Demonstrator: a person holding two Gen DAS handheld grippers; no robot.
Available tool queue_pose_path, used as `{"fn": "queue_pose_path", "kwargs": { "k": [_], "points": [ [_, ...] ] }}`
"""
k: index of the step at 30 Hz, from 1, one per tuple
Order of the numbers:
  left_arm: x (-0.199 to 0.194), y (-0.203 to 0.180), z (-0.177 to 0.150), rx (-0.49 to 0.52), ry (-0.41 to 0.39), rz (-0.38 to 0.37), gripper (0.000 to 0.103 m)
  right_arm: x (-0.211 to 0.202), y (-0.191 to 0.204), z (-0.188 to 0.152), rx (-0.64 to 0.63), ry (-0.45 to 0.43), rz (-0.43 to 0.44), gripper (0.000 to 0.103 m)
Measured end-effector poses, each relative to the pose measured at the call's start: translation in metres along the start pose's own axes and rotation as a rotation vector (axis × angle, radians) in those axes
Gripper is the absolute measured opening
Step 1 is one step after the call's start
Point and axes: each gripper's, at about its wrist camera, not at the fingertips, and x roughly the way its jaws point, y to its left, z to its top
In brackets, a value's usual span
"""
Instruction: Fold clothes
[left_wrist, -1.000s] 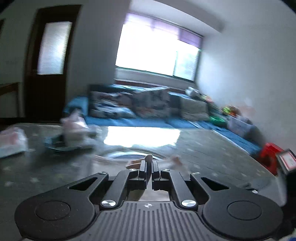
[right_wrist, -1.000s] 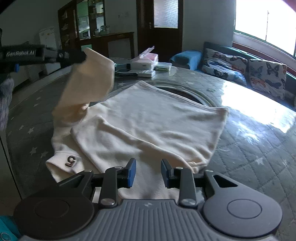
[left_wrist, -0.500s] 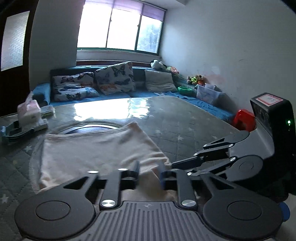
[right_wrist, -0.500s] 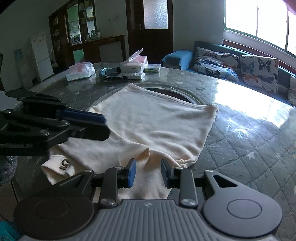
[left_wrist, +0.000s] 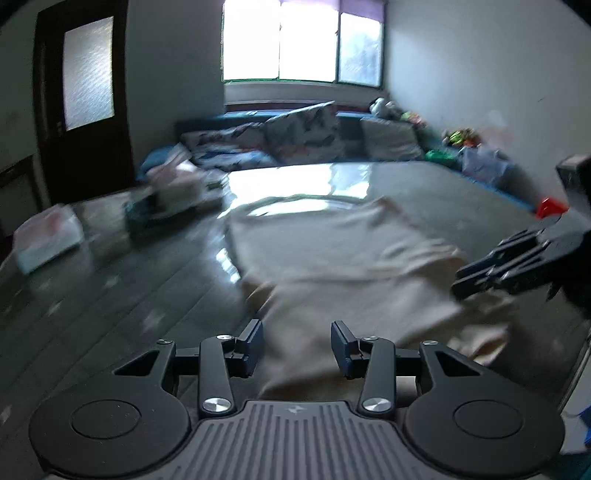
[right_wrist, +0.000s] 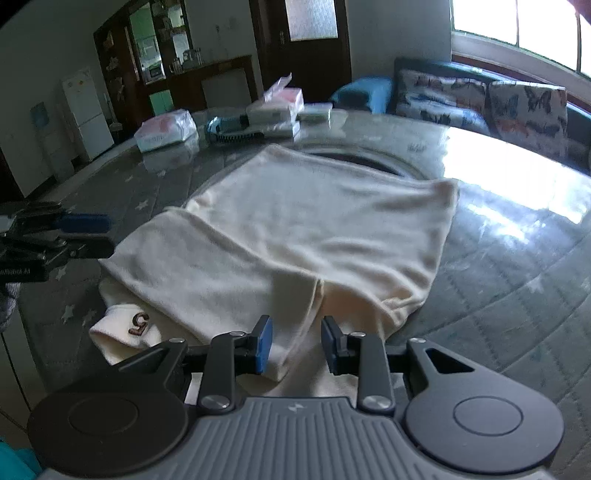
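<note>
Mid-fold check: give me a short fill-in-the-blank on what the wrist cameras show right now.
1. The cream garment lies on the ____.
2. The patch on its cuff shows the digit ____.
3. The jaws of the right gripper stand ____.
4. The left gripper holds ____.

Missing words: table; 5; open; nothing

The garment (right_wrist: 295, 229) lies spread on the counter (right_wrist: 517, 295), its folded part toward the near edge. Boxes and packets (right_wrist: 273, 110) sit at the counter's far edge, behind the garment. A sofa (right_wrist: 480, 99) stands beyond the far edge, under the window (right_wrist: 517, 29)
</note>
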Motion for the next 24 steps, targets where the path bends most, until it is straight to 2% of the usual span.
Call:
{"fn": "queue_pose_path", "kwargs": {
  "k": [3, 8, 11, 13, 16, 18, 21, 24],
  "points": [
    [-0.003, 0.004, -0.01, 0.003, 0.014, 0.0, 0.044, 0.004, 0.004, -0.001, -0.006, 0.012, 0.004, 0.024],
    [0.0, -0.002, -0.018, 0.059, 0.027, 0.015, 0.044, 0.001, 0.007, 0.002, -0.011, 0.006, -0.014, 0.005],
    [0.003, -0.001, -0.021, 0.063, 0.033, 0.021, 0.043, -0.005, 0.01, 0.004, -0.02, -0.01, -0.024, 0.004],
    [0.004, 0.0, -0.021, 0.058, 0.032, 0.031, 0.04, -0.011, 0.012, 0.006, -0.026, -0.025, -0.027, 0.004],
    [0.005, 0.001, -0.022, 0.069, 0.028, 0.046, 0.028, -0.03, 0.015, 0.012, -0.039, -0.072, -0.031, 0.004],
    [0.005, 0.0, -0.023, 0.081, 0.024, 0.05, 0.013, -0.044, 0.018, 0.015, -0.063, -0.099, -0.046, 0.004],
    [0.003, -0.003, -0.026, 0.102, 0.017, 0.053, 0.006, -0.054, 0.018, 0.015, -0.066, -0.107, -0.058, 0.004],
    [0.002, -0.006, -0.027, 0.134, 0.02, 0.043, 0.006, -0.042, 0.013, 0.008, -0.056, -0.056, -0.073, 0.004]
  ]
}}
